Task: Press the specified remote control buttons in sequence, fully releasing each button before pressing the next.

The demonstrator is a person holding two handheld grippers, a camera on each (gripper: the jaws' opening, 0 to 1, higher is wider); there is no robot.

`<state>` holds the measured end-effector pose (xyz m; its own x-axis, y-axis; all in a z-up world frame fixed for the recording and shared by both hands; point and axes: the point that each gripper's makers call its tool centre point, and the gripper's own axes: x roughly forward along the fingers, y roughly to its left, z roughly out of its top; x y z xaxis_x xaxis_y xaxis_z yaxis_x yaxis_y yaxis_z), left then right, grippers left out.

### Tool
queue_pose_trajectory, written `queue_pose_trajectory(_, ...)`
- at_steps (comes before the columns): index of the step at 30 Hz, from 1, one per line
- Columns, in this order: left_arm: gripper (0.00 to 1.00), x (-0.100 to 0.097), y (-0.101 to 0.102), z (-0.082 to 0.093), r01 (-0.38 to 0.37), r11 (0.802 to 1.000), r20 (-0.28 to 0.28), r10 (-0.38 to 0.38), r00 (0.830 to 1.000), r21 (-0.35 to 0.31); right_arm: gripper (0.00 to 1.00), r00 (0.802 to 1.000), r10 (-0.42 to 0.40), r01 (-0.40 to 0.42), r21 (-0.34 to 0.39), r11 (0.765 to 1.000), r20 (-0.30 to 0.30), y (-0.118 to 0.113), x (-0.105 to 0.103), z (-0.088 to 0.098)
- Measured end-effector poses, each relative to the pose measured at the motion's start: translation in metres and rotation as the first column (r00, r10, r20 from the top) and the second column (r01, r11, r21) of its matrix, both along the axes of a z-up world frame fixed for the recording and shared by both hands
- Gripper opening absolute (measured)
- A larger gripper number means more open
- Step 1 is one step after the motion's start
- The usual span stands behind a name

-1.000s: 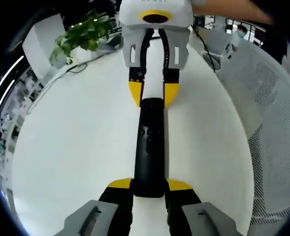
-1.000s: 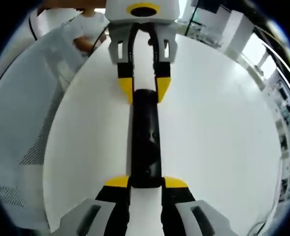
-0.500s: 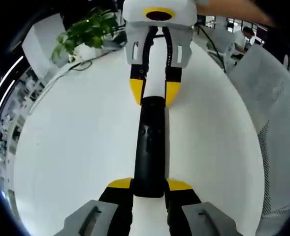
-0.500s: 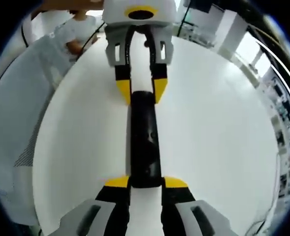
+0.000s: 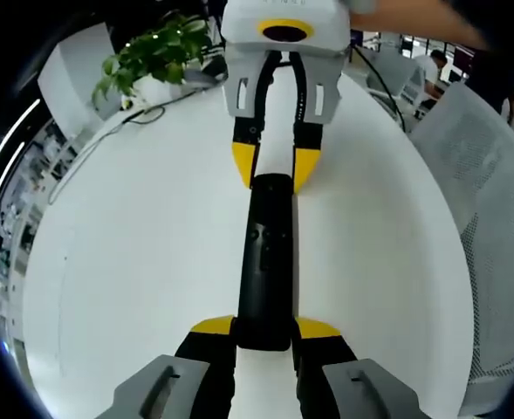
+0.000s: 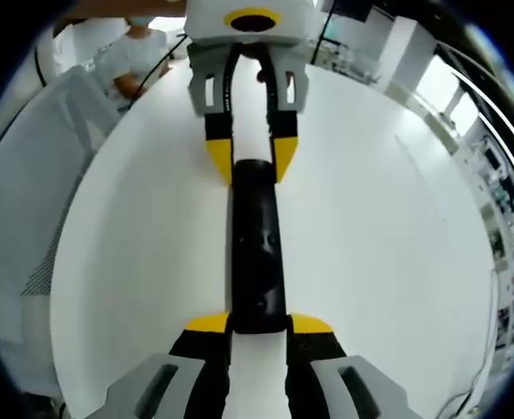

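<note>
The black remote [image 5: 265,262] is held lengthwise between the two tongs above the white table [image 5: 134,262]: the left gripper [image 5: 265,330] clamps one end and the right gripper [image 6: 258,325] the other, each seen across from the other. Over the last second little has changed but the background (the plant [image 5: 152,57] has slid slightly, so the hands shifted), while both grips stayed as they were. I judge no button press is under way, since both tongs are busy holding the ends.
</note>
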<state>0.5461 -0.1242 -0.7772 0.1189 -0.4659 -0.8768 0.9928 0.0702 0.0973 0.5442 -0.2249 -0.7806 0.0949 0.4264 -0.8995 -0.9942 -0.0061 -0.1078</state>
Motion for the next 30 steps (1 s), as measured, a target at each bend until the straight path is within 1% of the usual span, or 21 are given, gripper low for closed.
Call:
queue_pose_trajectory(11, 0.25, -0.0001, 0.0001, -0.0002, -0.009, 1.000, -0.012, 0.009, 1.000, -0.004, 0.20, 1.000, -0.007, 0.007, 0.005, 1.000, -0.006, -0.0001, -0.0004, 0.0000)
queue_pose_trajectory(14, 0.25, 0.0005, 0.0007, -0.0005, -0.023, 1.000, -0.022, 0.023, 0.999, -0.009, 0.20, 1.000, -0.009, 0.009, 0.004, 1.000, -0.006, -0.0001, -0.0003, -0.0002)
queue_pose_trajectory(28, 0.25, -0.0006, 0.0015, -0.0005, -0.033, 0.999, -0.026, 0.033, 0.999, -0.016, 0.20, 1.000, -0.022, 0.022, 0.006, 1.000, -0.013, -0.0018, -0.0012, -0.0004)
queue_pose_trajectory(30, 0.25, -0.0003, 0.0021, -0.0010, -0.037, 0.999, -0.028, 0.037, 0.999, -0.016, 0.22, 1.000, -0.024, 0.024, 0.007, 1.000, -0.012, -0.0024, -0.0010, -0.0003)
